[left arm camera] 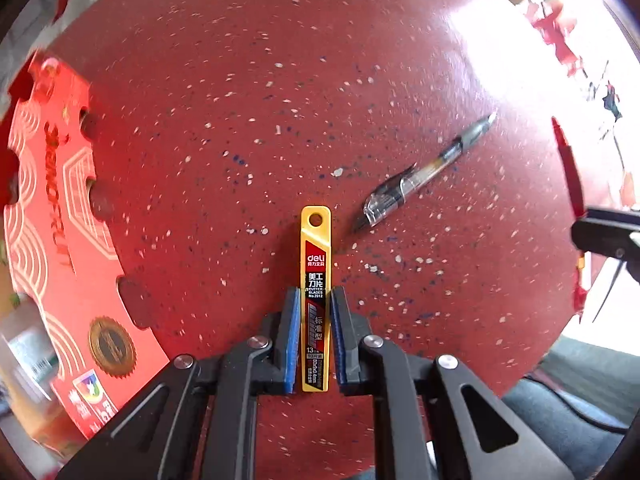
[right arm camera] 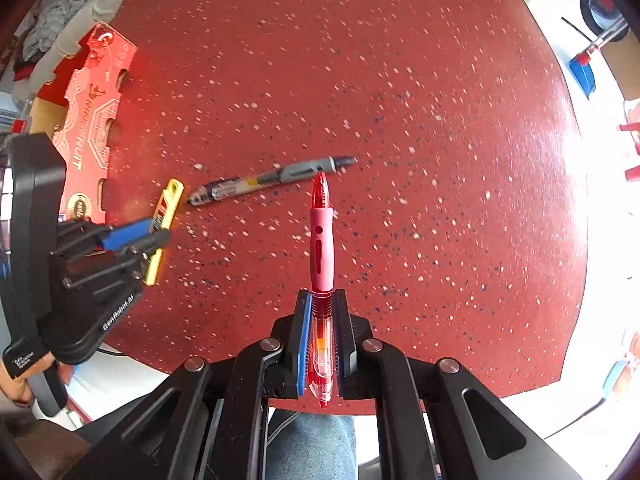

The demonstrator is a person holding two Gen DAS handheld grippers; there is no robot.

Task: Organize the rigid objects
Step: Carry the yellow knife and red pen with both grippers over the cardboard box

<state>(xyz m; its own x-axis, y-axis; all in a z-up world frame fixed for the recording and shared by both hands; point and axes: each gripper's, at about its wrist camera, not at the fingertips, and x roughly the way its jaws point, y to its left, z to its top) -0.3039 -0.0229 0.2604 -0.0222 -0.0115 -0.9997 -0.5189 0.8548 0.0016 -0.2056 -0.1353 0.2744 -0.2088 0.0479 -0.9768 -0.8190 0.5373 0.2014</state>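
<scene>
- Looking down at the round red speckled table point(left arm camera: 280, 80), I take the yellow blade case point(left arm camera: 315, 300) as my landmark and work from left to right.
- Far left of the blade case, at the table's edge, lies a red printed cardboard box point(left arm camera: 52, 208) with cut-out notches along the side that faces the case.
- My left gripper point(left arm camera: 315, 344) points down over the table with its blue pads point(left arm camera: 291, 340) drawn in narrow on the lower half of the blade case, one pad on each long edge. In the right wrist view the same gripper point(right arm camera: 154, 236) stands over the case point(right arm camera: 170, 200), which lies on the table or just above it; I cannot tell which.
- Just right of the blade case, near its holed upper end, a clear pen with a grey grip point(left arm camera: 428, 172) lies on the table at a slant, apart from the case.
- Further right of the blade case, well beyond the clear pen, my right gripper point(right arm camera: 321, 340) is clamped tight on a red pen point(right arm camera: 321, 248). The pen's clear barrel sits between the pads and its rubber grip and tip stick out ahead, raised off the table.
- From the left wrist view, only the edge of that right gripper point(left arm camera: 608, 236) shows, with the red pen point(left arm camera: 568, 168) beside it.
</scene>
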